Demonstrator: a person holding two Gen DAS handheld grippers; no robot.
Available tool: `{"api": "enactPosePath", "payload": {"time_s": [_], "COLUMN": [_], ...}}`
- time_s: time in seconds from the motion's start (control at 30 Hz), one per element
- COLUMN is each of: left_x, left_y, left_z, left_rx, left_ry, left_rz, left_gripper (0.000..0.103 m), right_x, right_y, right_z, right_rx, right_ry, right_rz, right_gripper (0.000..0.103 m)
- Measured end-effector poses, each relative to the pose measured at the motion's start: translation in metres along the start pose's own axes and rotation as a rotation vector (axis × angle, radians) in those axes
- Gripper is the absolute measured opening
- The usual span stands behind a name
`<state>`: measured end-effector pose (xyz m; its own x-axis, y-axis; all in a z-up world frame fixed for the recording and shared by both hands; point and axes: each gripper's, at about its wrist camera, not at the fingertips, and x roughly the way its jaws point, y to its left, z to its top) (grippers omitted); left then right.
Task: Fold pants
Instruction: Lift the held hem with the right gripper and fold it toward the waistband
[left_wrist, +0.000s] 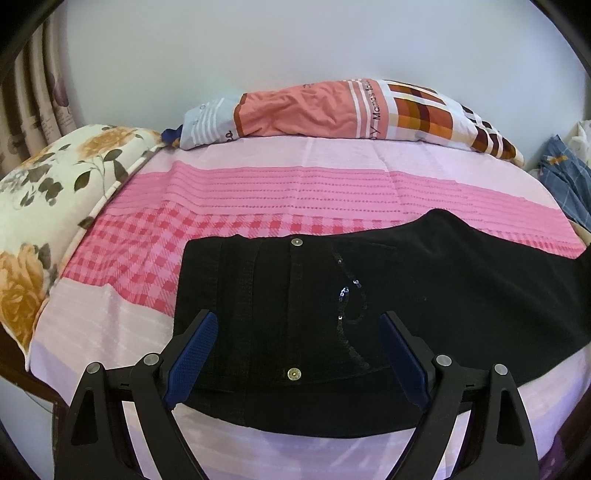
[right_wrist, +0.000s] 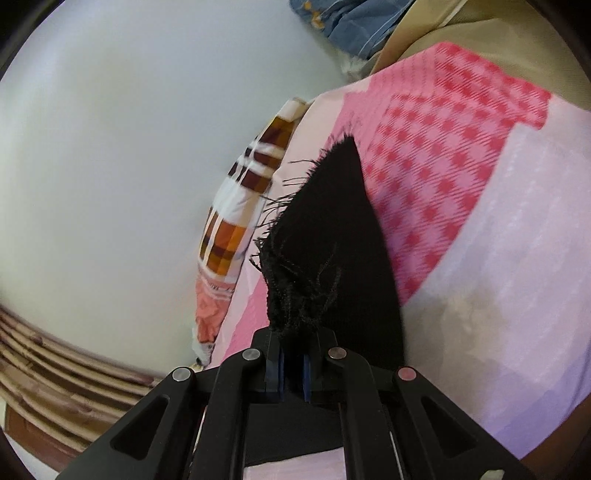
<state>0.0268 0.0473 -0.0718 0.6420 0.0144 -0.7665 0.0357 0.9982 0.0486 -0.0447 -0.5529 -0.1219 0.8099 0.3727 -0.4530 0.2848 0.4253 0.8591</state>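
Black pants (left_wrist: 388, 295) lie flat across a bed covered by a pink checked and striped bedsheet (left_wrist: 258, 192), waistband toward the near edge, two metal snap buttons (left_wrist: 296, 242) on the fly and a sequin motif (left_wrist: 347, 295) beside it. The left gripper (left_wrist: 297, 354) hangs above the waist area, its blue-padded fingers (left_wrist: 194, 350) spread wide and gripping nothing. The right gripper (right_wrist: 293, 363) has its fingers closed tight on the frayed hem (right_wrist: 295, 295) of one pant leg, the leg running away from it over the sheet. A patchwork pillow (left_wrist: 332, 110) rests at the far side against the wall; a floral pillow (left_wrist: 55, 192) lies at the left; blue checked cloth (left_wrist: 565, 173) sits at the right.
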Motion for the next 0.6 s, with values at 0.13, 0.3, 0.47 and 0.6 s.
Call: {"api": "enactPosePath", "payload": {"time_s": [0.13,0.3,0.47,0.6], "left_x": [0.003,0.005,0.006,0.008], "left_y": [0.002,0.003,0.004,0.007], "left_z": [-0.002,-0.004,-0.004,-0.006], "left_rx": [0.003,0.008,0.006,0.008], "left_ry": [0.011,0.020,0.024,0.026], "left_rz": [0.002,0.006,0.006,0.011], "left_gripper": [0.089,0.089,0.089,0.089], "right_x": [0.028,0.064,0.094,0.102], "right_y": [0.013,0.027,0.042,0.045], "right_z": [-0.013,-0.032,-0.046,-0.047], "right_rx": [-0.001,-0.003,-0.010,-0.002], "right_ry": [0.060,0.137,0.197,0.211], "right_rz": [0.024,0.051,0.074,0.073], "right_gripper": [0.006,0.006,0.006,0.006]}}
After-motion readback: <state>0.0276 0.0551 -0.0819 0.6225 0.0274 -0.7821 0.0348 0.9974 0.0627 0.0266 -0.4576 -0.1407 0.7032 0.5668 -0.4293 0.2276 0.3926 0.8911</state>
